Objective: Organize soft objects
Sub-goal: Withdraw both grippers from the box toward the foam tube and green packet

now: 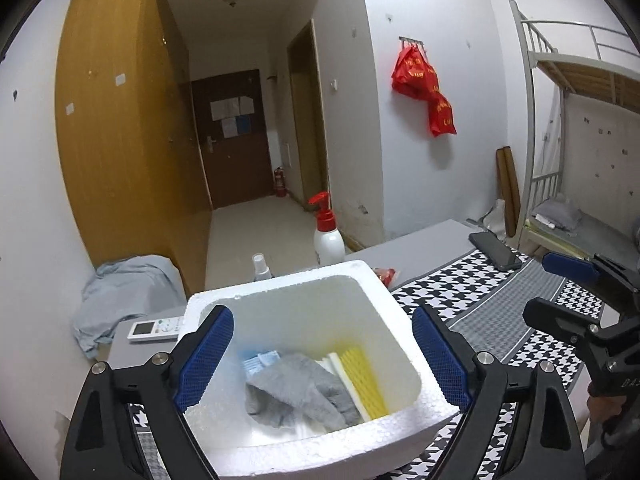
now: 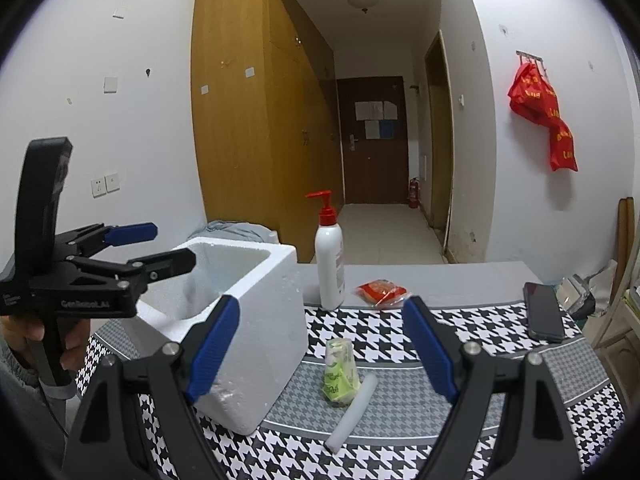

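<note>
A white foam box (image 1: 392, 312) stands on the houndstooth cloth. Inside it lie a grey sock (image 1: 304, 392), a yellow sponge (image 1: 362, 372) and a blue-white packet (image 1: 260, 360). My left gripper (image 1: 322, 356) is open and empty, hovering over the box; it also shows in the right wrist view (image 2: 160, 246). My right gripper (image 2: 322, 348) is open and empty above the cloth. Below it lie a green tissue pack (image 2: 340, 372) and a white foam stick (image 2: 354, 416), to the right of the box (image 2: 260, 320). The right gripper also shows in the left wrist view (image 1: 560, 292).
A white pump bottle (image 2: 330, 264) with a red head stands behind the box. A red snack packet (image 2: 380, 292) and a black phone (image 2: 542, 316) lie on the table. A small spray bottle (image 1: 262, 266), a remote (image 1: 156, 328) and a blue cloth (image 1: 120, 296) are at the left.
</note>
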Action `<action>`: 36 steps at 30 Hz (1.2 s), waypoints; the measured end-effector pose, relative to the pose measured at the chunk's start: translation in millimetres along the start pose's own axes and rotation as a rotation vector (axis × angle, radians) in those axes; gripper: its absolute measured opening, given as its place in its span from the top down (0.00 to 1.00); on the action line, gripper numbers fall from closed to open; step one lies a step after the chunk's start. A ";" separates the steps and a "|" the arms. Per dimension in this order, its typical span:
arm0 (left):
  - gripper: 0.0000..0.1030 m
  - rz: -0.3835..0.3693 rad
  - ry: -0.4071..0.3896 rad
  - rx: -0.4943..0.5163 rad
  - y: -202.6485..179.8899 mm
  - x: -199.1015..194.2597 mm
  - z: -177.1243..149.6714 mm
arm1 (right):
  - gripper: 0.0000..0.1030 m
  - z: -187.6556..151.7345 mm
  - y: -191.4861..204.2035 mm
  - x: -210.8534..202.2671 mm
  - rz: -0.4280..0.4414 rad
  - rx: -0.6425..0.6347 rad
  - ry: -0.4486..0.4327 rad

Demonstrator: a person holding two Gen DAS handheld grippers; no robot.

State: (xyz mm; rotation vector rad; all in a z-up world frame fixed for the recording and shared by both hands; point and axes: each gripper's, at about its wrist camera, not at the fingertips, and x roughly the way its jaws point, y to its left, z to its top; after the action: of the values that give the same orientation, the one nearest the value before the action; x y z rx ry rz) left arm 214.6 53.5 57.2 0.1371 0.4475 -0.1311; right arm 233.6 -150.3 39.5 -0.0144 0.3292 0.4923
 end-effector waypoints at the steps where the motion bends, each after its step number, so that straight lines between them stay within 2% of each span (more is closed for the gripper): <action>1: 0.11 0.006 0.002 0.000 0.1 -0.2 -0.4 | 0.16 0.1 -0.8 0.3 -0.002 0.001 0.001; 7: 0.11 0.019 -0.020 -0.040 0.6 -4.0 0.9 | 0.16 -0.7 -3.3 -2.0 0.001 0.007 -0.005; 12: 0.06 0.047 -0.066 -0.063 -8.5 -14.3 0.3 | 0.16 -2.1 -8.9 -5.6 -0.005 0.019 -0.006; 14: 0.06 0.040 -0.081 -0.074 -12.2 -18.8 0.2 | 0.16 -2.9 -11.3 -8.7 -0.010 0.024 -0.010; 16: 0.01 0.043 -0.107 -0.093 -16.8 -25.4 -0.8 | 0.16 -3.9 -14.3 -11.9 -0.017 0.030 -0.010; 22: 0.01 0.019 -0.159 -0.151 -30.7 -41.1 -4.9 | 0.16 -8.4 -23.5 -26.5 -0.026 0.046 -0.022; 27: 0.01 0.034 -0.177 -0.128 -50.4 -47.3 -6.7 | 0.16 -11.4 -30.6 -40.5 -0.041 0.057 -0.033; 36: 0.01 0.008 -0.178 -0.117 -75.5 -45.1 -14.9 | 0.16 -22.3 -46.9 -69.6 -0.090 0.079 -0.052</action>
State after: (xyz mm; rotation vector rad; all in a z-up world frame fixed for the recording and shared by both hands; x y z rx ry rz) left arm 156.3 -13.9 56.0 0.0117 0.2760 -0.1078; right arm 190.9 -225.9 37.2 0.0603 0.2956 0.3899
